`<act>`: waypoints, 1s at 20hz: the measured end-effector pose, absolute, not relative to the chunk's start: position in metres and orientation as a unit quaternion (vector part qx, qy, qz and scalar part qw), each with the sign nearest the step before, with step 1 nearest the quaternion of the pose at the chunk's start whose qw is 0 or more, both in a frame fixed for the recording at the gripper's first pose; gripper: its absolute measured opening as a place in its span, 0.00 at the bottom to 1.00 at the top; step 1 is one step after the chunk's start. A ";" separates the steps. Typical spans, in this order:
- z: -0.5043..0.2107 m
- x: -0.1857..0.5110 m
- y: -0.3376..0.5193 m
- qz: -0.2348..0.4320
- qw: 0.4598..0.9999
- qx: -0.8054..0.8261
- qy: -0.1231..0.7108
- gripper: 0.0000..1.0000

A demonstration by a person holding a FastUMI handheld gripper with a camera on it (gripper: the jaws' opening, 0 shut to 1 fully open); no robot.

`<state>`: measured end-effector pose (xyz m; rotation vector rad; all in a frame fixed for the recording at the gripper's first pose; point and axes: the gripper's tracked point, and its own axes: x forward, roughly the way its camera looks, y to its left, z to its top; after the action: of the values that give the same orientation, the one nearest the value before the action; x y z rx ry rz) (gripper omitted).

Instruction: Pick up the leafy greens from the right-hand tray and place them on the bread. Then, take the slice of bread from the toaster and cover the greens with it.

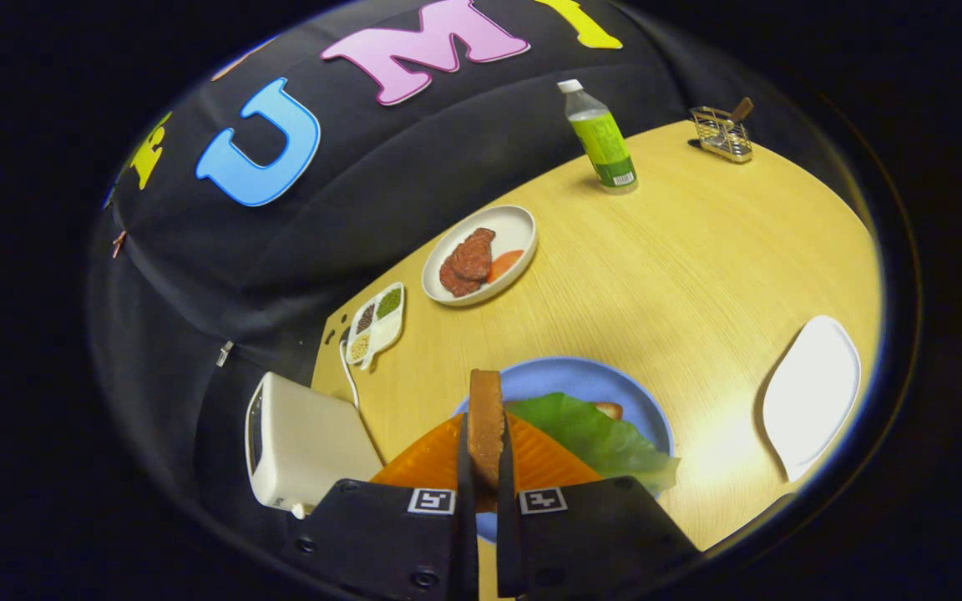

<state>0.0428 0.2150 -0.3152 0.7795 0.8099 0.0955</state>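
Note:
My gripper (486, 467) is shut on a slice of bread (486, 417), which stands on edge between the fingers, its brown crust facing me. Below it lies a blue plate (581, 380) on the wooden table. On the plate rests a green leaf (594, 434), and a bit of the lower bread (609, 409) peeks out beyond it. The held slice hangs above the plate's left part. A white toaster (301, 442) stands to the left of the fingers, near the table's edge.
An empty white tray (811, 409) lies to the right. Beyond the blue plate sits a white plate with meat and a carrot slice (481, 255). A small divided dish of grains (377, 323), a green-labelled bottle (602, 138) and a wire basket (723, 132) stand farther off.

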 end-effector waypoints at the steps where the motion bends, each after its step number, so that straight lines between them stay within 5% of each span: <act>1: -0.320 0.041 0.210 0.041 0.849 0.361 0.383 0.13; 6: -0.336 0.033 0.196 0.045 0.861 0.304 0.405 0.14; 9: -0.345 0.022 0.189 0.041 0.858 0.281 0.427 0.37; 12: -0.350 0.016 0.183 0.039 0.857 0.269 0.438 0.41; 17: -0.351 0.004 0.162 0.038 0.868 0.228 0.440 0.86; 20: -0.335 0.011 0.145 0.044 0.888 0.202 0.412 0.96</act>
<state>0.0111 0.1446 -0.3347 0.4193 0.8562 0.0911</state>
